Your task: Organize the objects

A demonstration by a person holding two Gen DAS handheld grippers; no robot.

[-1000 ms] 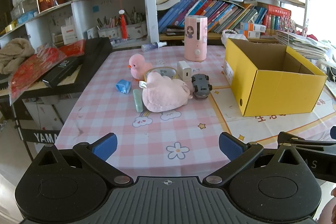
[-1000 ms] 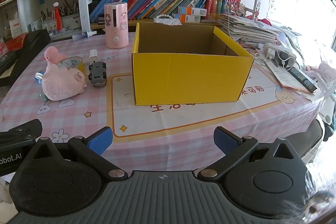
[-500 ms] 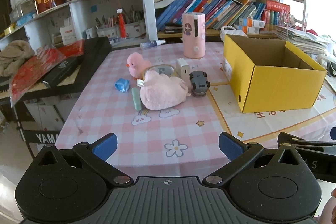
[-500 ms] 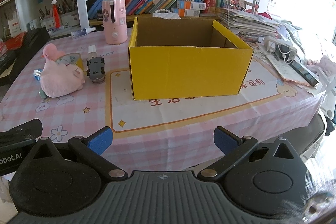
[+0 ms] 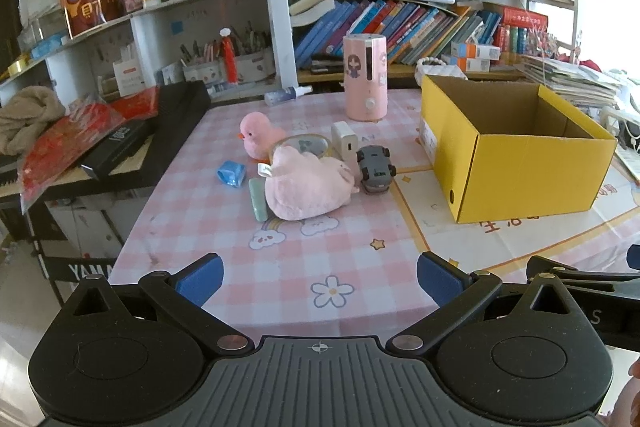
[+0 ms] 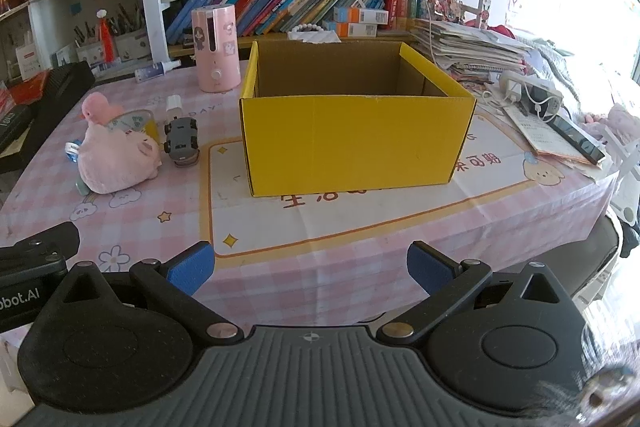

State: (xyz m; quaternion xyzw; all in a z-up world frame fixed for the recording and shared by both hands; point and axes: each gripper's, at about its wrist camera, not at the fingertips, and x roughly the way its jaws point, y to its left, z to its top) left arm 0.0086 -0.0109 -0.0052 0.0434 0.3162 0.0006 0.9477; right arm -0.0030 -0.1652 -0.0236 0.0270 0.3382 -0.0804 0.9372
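Note:
An open yellow cardboard box (image 5: 516, 167) (image 6: 356, 143) stands on the pink checked tablecloth, its inside bare as far as I can see. Left of it lies a cluster: a pink plush pig (image 5: 306, 185) (image 6: 118, 161), a pink duck (image 5: 256, 135) (image 6: 96, 107), a grey toy car (image 5: 375, 167) (image 6: 182, 141), a white charger (image 5: 344, 143), a tape roll (image 5: 306, 145), a blue wrapper (image 5: 231, 173) and a green bar (image 5: 258, 201). My left gripper (image 5: 319, 277) is open and empty near the table's front edge. My right gripper (image 6: 308, 267) is open and empty in front of the box.
A pink cylinder humidifier (image 5: 366, 83) (image 6: 216, 49) and a small spray bottle (image 5: 288, 94) stand behind the cluster. A black keyboard (image 5: 132, 143) lies at the left. Papers and a power strip (image 6: 536, 95) lie right of the box. Bookshelves rise behind.
Both grippers have drawn back and risen slightly, so the objects and box look a little farther. Nothing on the table has moved.

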